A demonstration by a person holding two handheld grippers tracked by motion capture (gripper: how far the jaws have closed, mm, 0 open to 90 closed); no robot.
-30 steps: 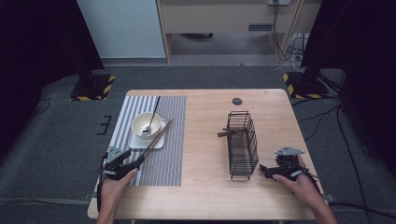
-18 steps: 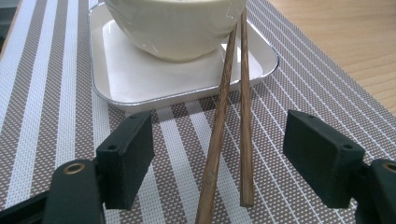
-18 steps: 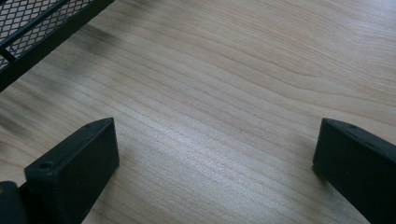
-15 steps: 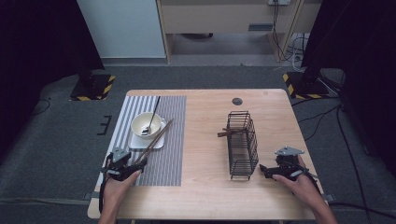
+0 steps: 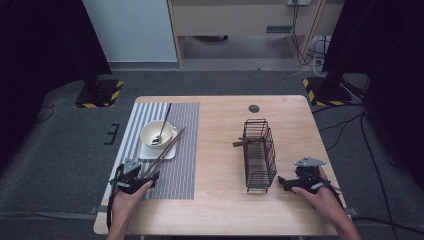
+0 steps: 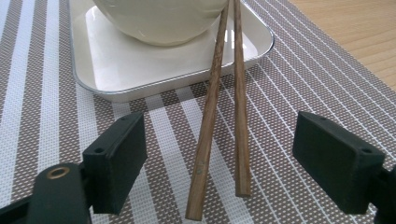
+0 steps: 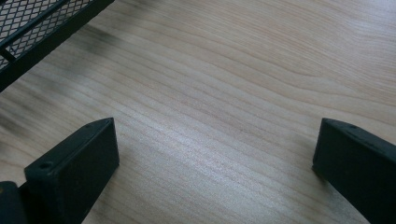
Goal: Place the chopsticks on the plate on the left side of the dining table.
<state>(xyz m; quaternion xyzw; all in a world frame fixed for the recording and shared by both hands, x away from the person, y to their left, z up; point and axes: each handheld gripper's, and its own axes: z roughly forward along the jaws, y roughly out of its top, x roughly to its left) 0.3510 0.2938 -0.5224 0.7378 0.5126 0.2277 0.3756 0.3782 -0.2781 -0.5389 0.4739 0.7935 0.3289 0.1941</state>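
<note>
The right hand-held gripper has its two black jaws standing wide apart, one rising at the lower left and one at the lower right, with nothing between them. Under and beyond them lies the bare pale wood of the counter, its grain running across. At the far left corner sits a black mesh basket, its dark frame edge slanting, apart from the jaws.

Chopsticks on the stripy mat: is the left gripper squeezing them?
No, the chopsticks lie loose on the striped placemat between the left gripper's wide-open jaws, which touch neither stick and have just been opening.
</note>
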